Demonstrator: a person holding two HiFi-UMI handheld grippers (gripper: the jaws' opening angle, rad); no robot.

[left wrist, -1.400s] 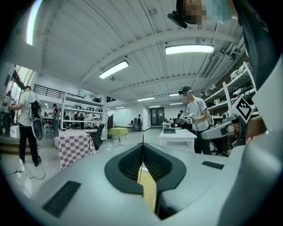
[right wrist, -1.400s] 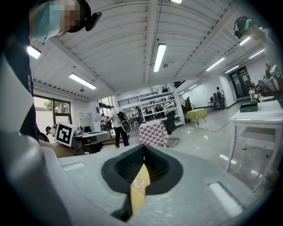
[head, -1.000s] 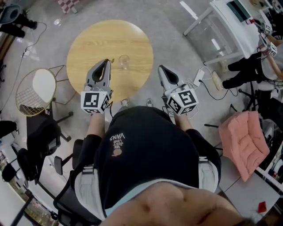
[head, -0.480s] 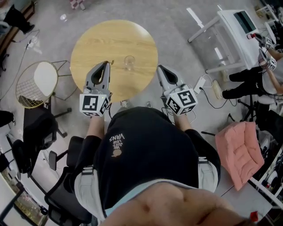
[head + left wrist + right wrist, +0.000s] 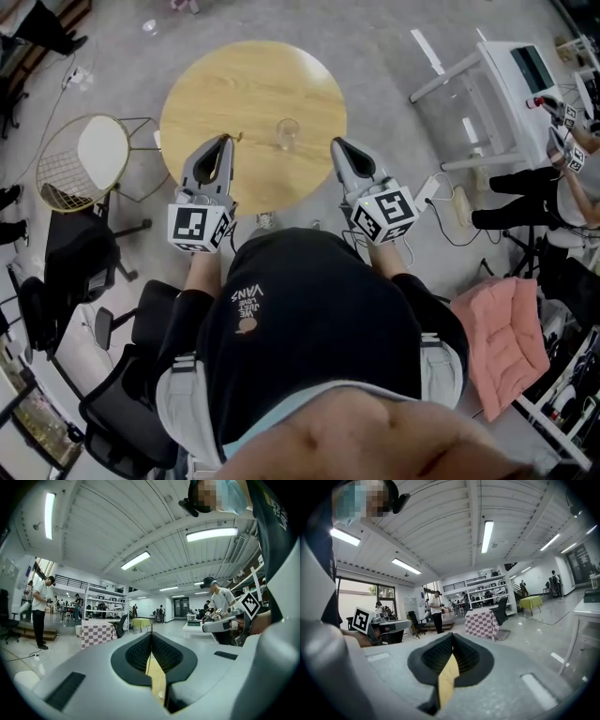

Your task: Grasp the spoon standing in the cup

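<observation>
A clear glass cup (image 5: pixel 287 133) stands on the round wooden table (image 5: pixel 234 89), near its front edge. No spoon is discernible in the cup from this height. My left gripper (image 5: pixel 226 141) is held over the table's front left edge, left of the cup, with its jaws shut and nothing between them. My right gripper (image 5: pixel 336 145) hovers at the table's front right edge, right of the cup, also shut and empty. In the left gripper view the gripper (image 5: pixel 151 635) points level across the room, as does the gripper (image 5: pixel 452 636) in the right gripper view; neither view shows the cup.
A wire chair with a white seat (image 5: pixel 89 164) stands left of the table. Black office chairs (image 5: pixel 75 272) are at the lower left. A white desk (image 5: pixel 511 80) and a seated person (image 5: pixel 553 178) are to the right, and a pink cushion (image 5: pixel 502 328) lies lower right.
The table and cup have shifted right and slightly down in the head view, closer to the grippers. Both grippers stay shut in the same pose.
</observation>
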